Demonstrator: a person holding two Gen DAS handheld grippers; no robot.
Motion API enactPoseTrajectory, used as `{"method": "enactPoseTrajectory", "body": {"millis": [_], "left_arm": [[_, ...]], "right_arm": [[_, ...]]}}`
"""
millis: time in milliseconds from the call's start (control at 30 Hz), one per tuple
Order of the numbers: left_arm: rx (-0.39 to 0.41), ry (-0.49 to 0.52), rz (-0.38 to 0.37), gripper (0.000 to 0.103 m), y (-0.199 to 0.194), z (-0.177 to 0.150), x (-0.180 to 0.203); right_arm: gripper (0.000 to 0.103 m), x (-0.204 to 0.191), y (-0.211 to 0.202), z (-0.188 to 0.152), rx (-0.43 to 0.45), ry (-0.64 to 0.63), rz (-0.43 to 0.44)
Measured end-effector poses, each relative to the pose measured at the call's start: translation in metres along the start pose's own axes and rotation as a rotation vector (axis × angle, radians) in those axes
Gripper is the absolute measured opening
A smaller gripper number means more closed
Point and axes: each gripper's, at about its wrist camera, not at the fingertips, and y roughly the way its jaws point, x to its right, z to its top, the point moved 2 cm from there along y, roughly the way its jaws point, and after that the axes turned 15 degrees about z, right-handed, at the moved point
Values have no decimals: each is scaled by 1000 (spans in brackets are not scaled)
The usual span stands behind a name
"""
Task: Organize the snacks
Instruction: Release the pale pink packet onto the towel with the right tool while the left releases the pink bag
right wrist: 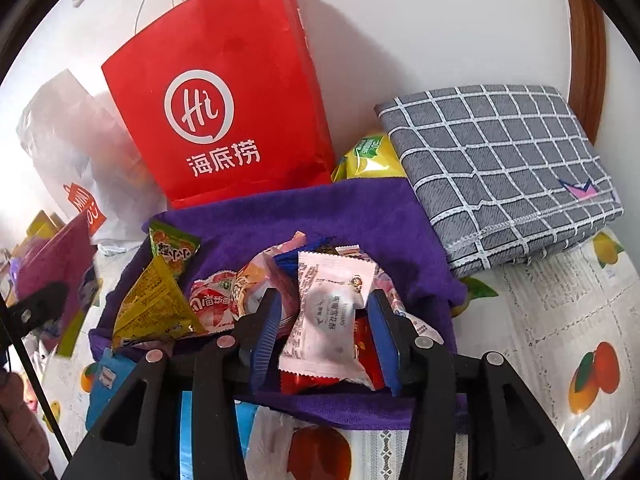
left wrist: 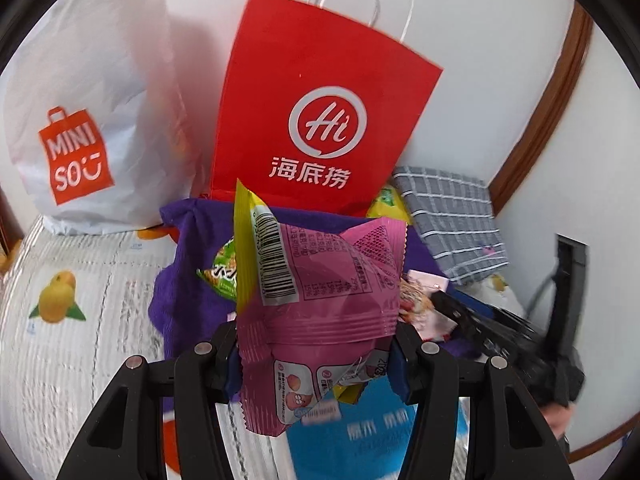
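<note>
A pink snack packet (left wrist: 332, 280) with a yellow barcode edge is clamped upright in my left gripper (left wrist: 316, 344), lifted above a purple cloth (left wrist: 184, 280). In the right wrist view, several small snack packets are piled on that purple cloth (right wrist: 360, 216). My right gripper (right wrist: 325, 312) hangs over the pile, and a white candy packet (right wrist: 332, 332) lies between its blue pads; the left pad stands clear of it. A yellow triangular packet (right wrist: 152, 304) and a green packet (right wrist: 174, 246) lie to the pile's left.
A red paper bag (left wrist: 320, 100) stands against the wall behind the cloth, with a white Miniso bag (left wrist: 88, 120) to its left. A folded grey checked cloth (right wrist: 500, 168) lies at the right. A fruit-print tablecloth (right wrist: 560, 320) covers the table.
</note>
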Motion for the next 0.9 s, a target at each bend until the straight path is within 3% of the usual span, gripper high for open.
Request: {"method": "enactPoseTrajectory", "body": {"millis": [267,733,900], "left_arm": [[-85,-22,43,54,44,8,10],[-156,-33,-26,58,79,28,36],[-200,-12,-32,71,83,29,41]], "right_arm": [[45,-8,-11,3,16,0,38],[45,-8,-4,-2,3,-4,32],[45,-7,-7,-1,14,9,54]]}}
